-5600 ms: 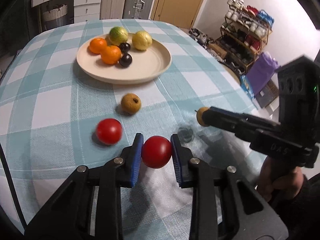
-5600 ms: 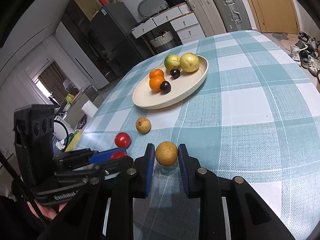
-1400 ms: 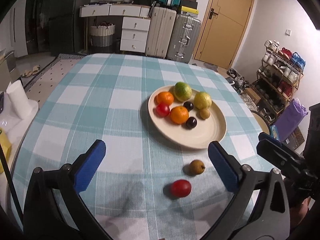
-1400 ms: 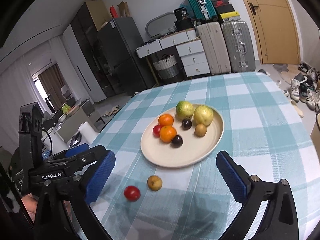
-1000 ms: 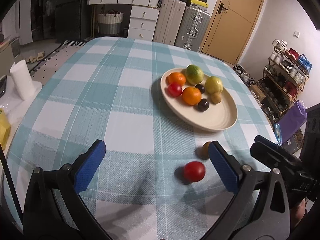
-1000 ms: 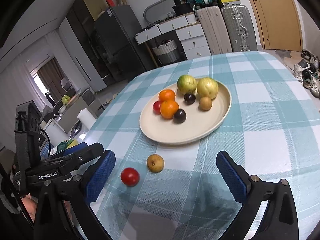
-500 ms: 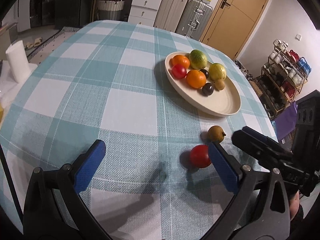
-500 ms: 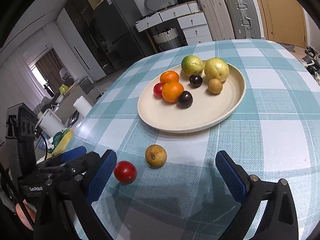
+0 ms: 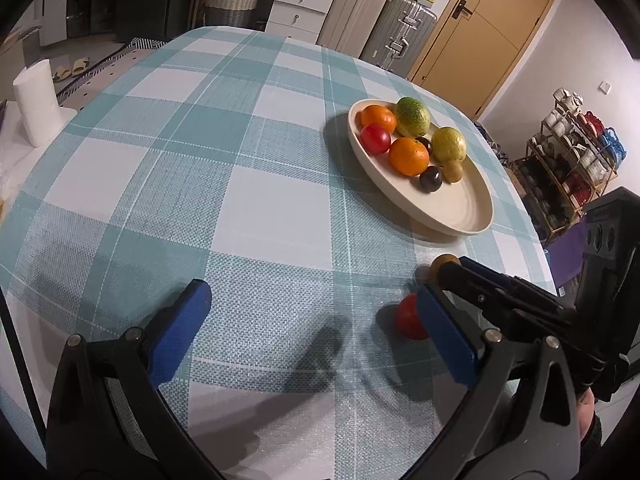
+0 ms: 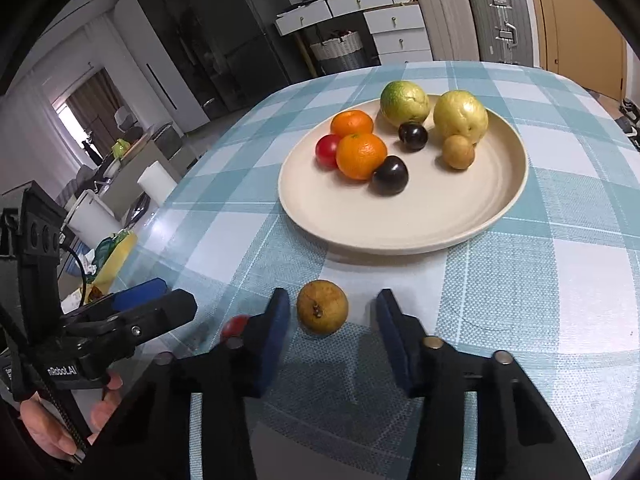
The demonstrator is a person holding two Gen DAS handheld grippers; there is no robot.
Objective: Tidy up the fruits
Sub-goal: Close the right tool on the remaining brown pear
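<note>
From my left wrist camera, my left gripper (image 9: pixel 312 330) hangs low over a teal and white checked tablecloth (image 9: pixel 168 152) with its blue-padded jaws spread wide and nothing between them. A red tomato (image 9: pixel 409 317) sits on the cloth, partly hidden behind my right-hand pad. Just beyond it, my right gripper (image 9: pixel 452 270) reaches in from the right, and a brown fruit (image 9: pixel 440 261) peeks out at its tip. Farther back, a cream plate (image 9: pixel 468 208) holds two oranges, a tomato, a green citrus, a yellow citrus, two dark plums and a small brown fruit. A paper roll (image 9: pixel 35 104) stands off the table's left edge, and suitcases (image 9: pixel 384 28) line the far wall beside a wooden door (image 9: pixel 480 24). From my right wrist camera, my right gripper (image 10: pixel 330 330) is released, its jaws standing either side of the brown fruit (image 10: pixel 322 307) on the cloth, with a gap on each side, the left pad closer. The red tomato (image 10: pixel 236 325) shows as a sliver behind my left pad. The plate (image 10: pixel 400 224) lies just past the brown fruit, with the same fruits grouped at its far side. My left gripper (image 10: pixel 144 312) enters from the lower left, held by a hand (image 10: pixel 60 424).
</note>
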